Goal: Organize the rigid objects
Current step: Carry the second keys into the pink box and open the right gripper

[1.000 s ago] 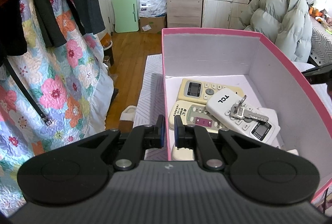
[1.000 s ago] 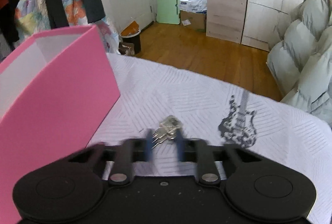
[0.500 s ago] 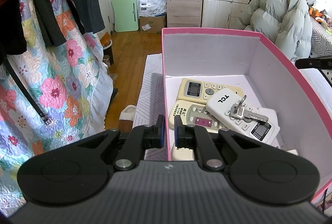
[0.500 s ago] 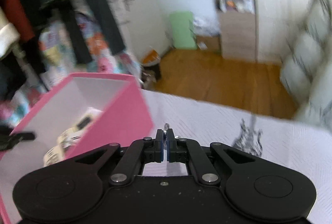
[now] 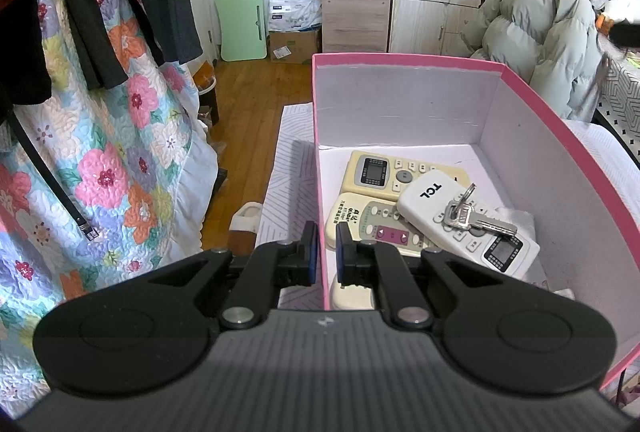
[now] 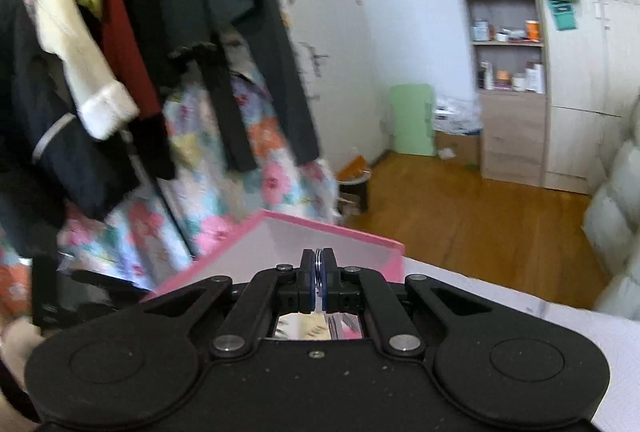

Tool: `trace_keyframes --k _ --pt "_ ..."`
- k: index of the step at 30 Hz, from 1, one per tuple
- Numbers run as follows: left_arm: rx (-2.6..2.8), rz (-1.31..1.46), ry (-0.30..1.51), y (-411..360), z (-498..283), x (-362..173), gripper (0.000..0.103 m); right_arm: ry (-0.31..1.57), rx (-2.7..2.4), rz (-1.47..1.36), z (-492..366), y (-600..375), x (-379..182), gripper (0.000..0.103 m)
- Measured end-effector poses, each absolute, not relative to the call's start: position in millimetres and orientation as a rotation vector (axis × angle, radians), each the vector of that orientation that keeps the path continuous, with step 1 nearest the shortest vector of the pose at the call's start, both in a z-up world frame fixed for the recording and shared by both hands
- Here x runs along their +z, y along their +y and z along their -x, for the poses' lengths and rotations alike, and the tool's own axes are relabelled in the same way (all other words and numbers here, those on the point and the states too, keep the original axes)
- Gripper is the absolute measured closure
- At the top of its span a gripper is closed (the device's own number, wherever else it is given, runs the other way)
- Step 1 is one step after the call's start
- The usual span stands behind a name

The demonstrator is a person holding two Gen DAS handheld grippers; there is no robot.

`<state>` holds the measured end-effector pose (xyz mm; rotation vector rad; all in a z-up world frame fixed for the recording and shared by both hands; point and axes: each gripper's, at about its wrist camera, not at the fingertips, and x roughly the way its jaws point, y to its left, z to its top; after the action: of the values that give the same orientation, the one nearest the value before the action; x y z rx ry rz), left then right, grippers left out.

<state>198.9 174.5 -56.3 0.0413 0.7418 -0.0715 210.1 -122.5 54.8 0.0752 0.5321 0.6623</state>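
The left claw (image 5: 327, 248) is closed on the near side wall of the pink cardboard box (image 5: 404, 59) with white inside, one pad outside and one inside. In this box lie two cream remote controls (image 5: 374, 171), a white remote control marked TCL (image 5: 430, 197) across them, and a bunch of silver keys (image 5: 476, 220) on top of the white one. The right claw (image 6: 319, 282) is closed tight on a thin metal key ring (image 6: 318, 264) and is above the far corner of the pink box; the keys under it are blurred. The box stands on a white patterned cloth (image 5: 294, 167).
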Motion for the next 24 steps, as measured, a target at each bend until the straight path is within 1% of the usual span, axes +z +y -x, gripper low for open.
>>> trace_keyframes --k 4,8,14,19,21,22,24 --pt "-0.075 -0.039 0.741 175 -200 -56 0.095 0.557 0.724 -0.071 -208 -103 66 0.098" --pt "-0.077 -0.040 0.741 176 -201 -56 0.095 0.615 0.798 -0.071 -210 -77 63 0.098" --pt "-0.071 -0.034 0.733 177 -201 -56 0.095 0.749 0.905 -0.032 -223 -35 34 0.098" --pt "-0.077 -0.033 0.731 177 -202 -58 0.095 0.872 0.912 0.034 -243 -3 -4 0.098" --pt "-0.073 -0.033 0.732 176 -201 -59 0.095 0.884 0.881 0.065 -251 7 -15 0.098" --pt "-0.070 -0.035 0.730 176 -201 -59 0.095 0.886 0.867 0.094 -252 10 -18 0.095" --pt "-0.065 -0.040 0.729 176 -200 -59 0.095 0.878 0.843 0.149 -252 16 -20 0.093"
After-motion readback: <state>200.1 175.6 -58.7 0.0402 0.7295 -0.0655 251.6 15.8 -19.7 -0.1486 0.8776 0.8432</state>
